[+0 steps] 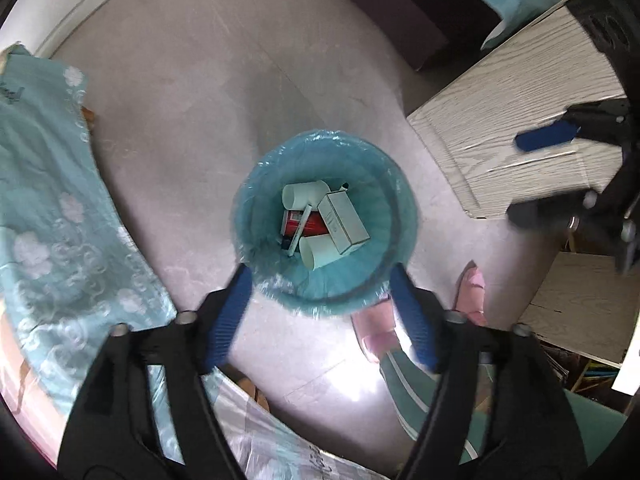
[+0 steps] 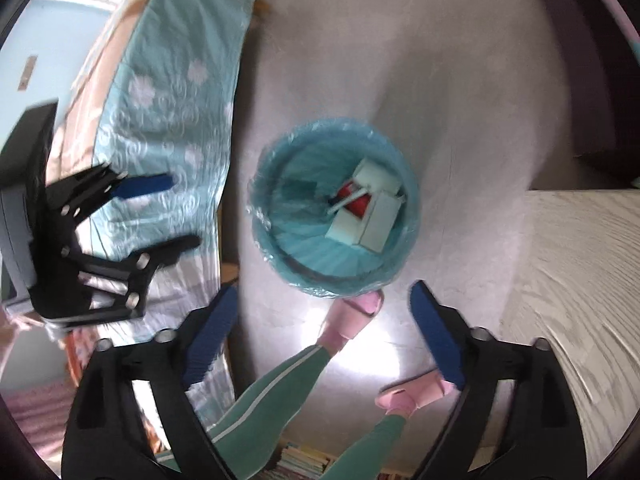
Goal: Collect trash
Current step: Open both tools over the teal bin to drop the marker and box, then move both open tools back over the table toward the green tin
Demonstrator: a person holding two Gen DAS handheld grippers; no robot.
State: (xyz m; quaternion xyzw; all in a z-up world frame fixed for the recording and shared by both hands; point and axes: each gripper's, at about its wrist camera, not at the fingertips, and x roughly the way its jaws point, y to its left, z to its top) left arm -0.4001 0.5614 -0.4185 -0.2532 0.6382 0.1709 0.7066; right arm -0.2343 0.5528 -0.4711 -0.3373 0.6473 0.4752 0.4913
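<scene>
While both grippers hang above floor, left gripper jaws spread wide, nothing between; right gripper same, empty. Trash sits in blue-lined bin, at 12 o'clock from left fingertips: white box, paper cups, red pack, pen-like stick. All looks light. Cups thin, probably crush easily; box stiffer. Liner soft, slippery; best hold probably bunched rim at 3 and 9 o'clock.
</scene>
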